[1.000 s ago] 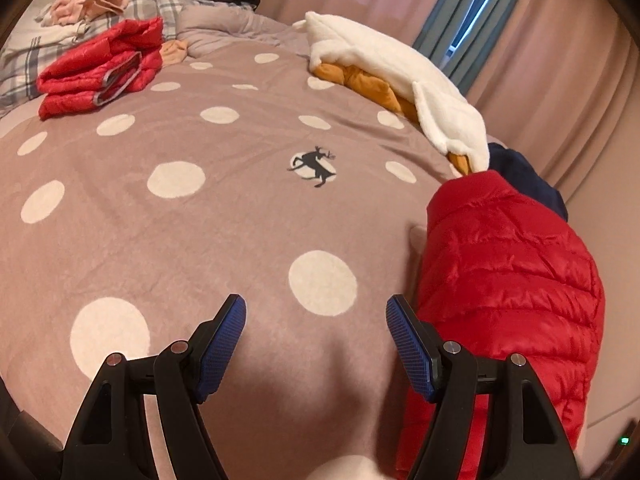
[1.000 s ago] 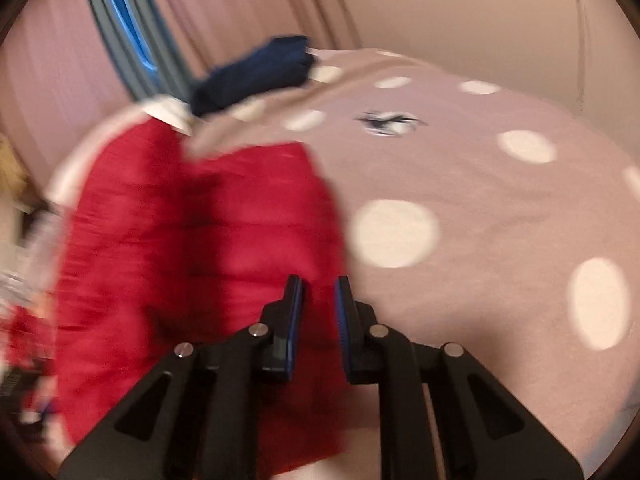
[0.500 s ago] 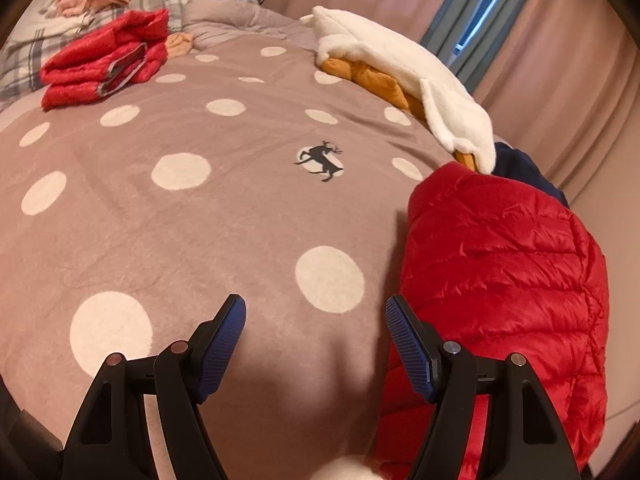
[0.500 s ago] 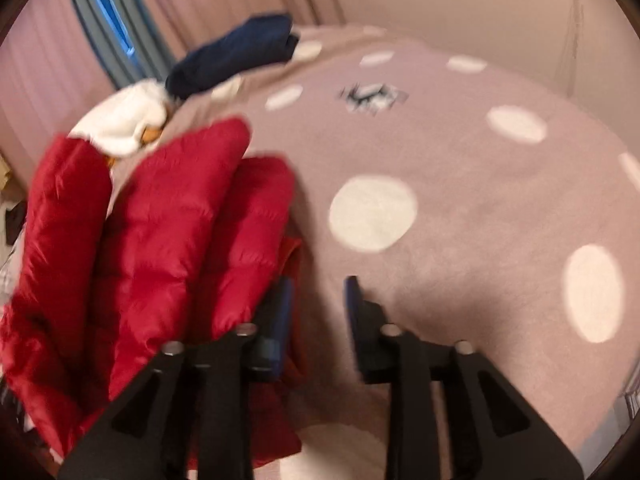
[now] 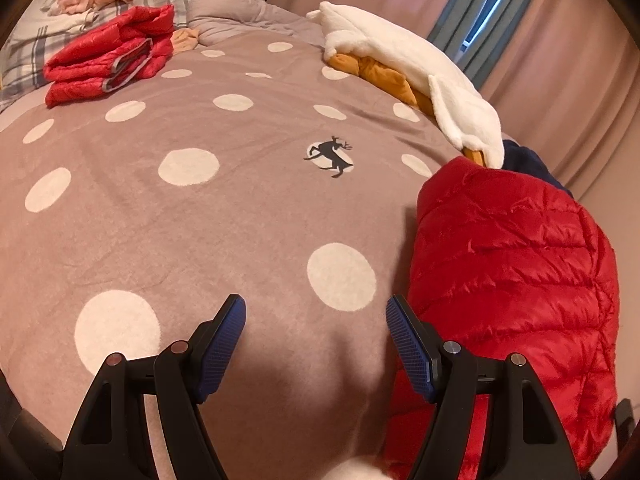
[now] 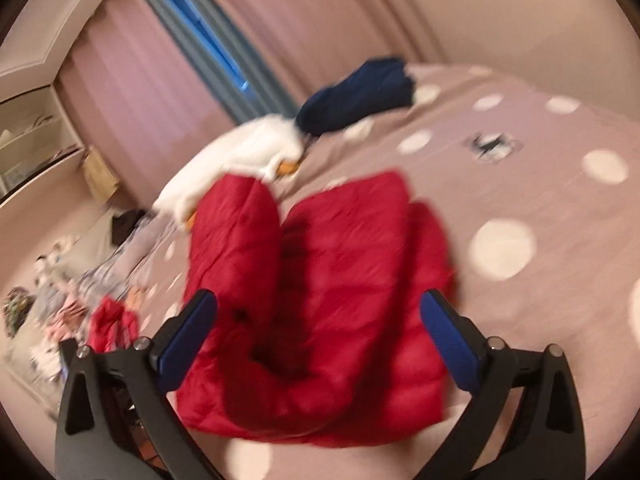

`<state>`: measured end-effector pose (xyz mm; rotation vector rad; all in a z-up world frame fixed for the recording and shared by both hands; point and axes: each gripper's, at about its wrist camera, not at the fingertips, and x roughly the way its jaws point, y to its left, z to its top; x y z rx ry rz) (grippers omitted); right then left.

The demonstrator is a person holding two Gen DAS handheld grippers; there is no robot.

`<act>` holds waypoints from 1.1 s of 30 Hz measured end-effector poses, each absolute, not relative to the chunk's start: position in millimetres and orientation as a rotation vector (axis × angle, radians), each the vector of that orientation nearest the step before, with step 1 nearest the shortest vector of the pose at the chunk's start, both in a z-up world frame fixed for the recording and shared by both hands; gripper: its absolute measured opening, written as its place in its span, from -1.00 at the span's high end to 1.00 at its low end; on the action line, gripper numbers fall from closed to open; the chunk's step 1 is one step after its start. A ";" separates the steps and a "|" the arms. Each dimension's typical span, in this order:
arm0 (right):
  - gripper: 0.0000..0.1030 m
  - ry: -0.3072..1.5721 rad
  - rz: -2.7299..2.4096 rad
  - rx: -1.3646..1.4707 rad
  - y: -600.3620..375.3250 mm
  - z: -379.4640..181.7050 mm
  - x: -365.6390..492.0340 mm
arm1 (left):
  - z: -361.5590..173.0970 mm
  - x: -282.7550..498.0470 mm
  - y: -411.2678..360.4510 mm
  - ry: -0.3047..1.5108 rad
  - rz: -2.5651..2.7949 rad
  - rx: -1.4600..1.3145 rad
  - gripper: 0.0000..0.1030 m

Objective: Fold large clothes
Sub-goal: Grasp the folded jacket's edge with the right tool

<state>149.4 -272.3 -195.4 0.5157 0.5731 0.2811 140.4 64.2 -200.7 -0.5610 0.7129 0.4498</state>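
Right gripper [image 6: 318,334] opening, nothing pinched, over the red jacket [image 6: 320,280]; left gripper [image 5: 316,344] wide, empty; regrasping comes next.

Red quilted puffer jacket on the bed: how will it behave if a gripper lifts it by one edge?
The red quilted puffer jacket probably goes floppy: it already lies in soft rounded folds. Its glossy shell suggests it may slip between fingers. Puffy quilting hints it is light for its bulk, and likely to spring back open after folding.
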 end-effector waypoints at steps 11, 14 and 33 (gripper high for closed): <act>-0.66 0.683 0.275 0.320 -222.8 -220.6 166.9 | -202.8 140.8 68.9 0.724 0.461 -0.578 -0.39; -0.18 0.672 0.248 0.293 -225.4 -223.5 169.1 | -202.4 139.9 68.5 0.724 0.464 -0.574 -0.39; 0.64 0.514 0.064 0.357 -270.2 -199.0 154.7 | -206.5 140.3 67.9 0.745 0.464 -0.556 -0.39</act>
